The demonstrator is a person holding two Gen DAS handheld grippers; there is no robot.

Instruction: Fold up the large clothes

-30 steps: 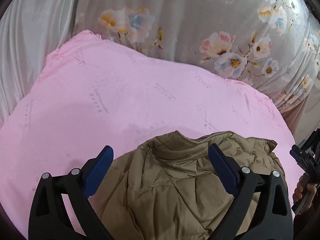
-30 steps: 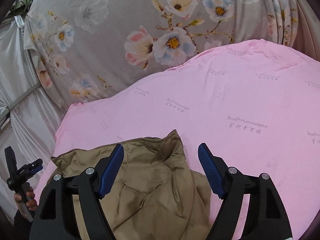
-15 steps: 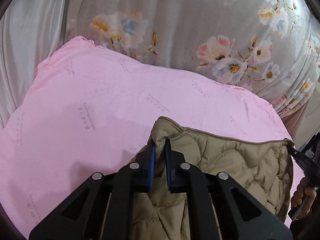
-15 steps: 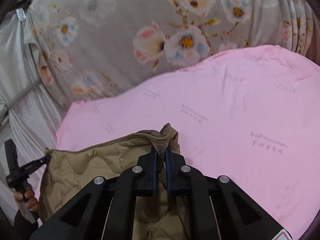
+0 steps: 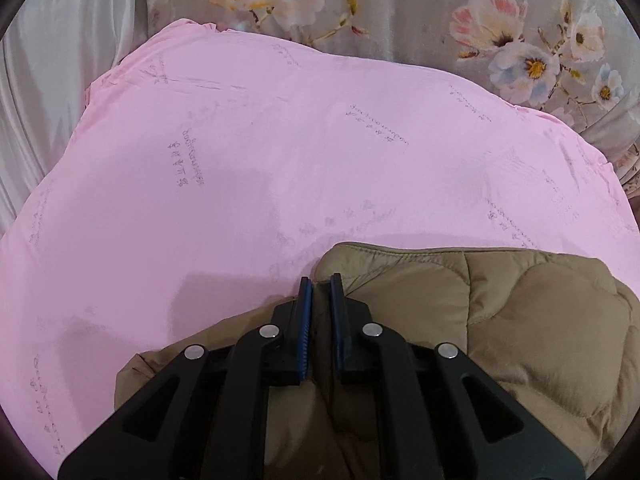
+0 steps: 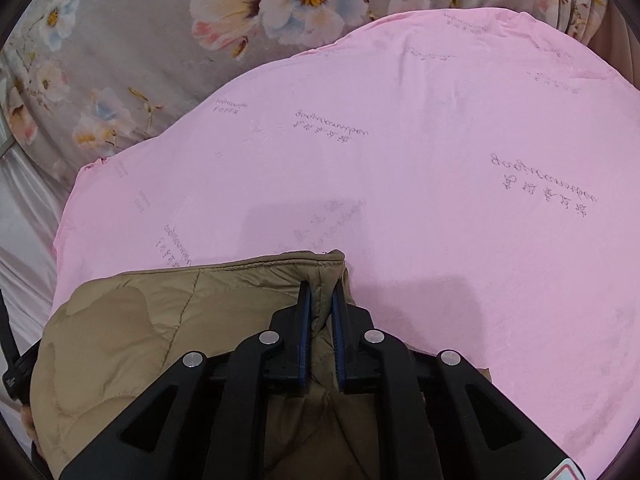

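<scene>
My tan quilted jacket (image 5: pixel 520 320) lies lower frame on the pink sheet (image 5: pixel 280 140); both grippers' fingers (image 5: pixel 306 320), open a second ago, now clamp its corners, lowered.

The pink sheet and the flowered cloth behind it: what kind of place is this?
Probably a bedroom at home: a pink sheet like a bed cover, a flowered curtain, a tan quilted jacket being folded.
</scene>
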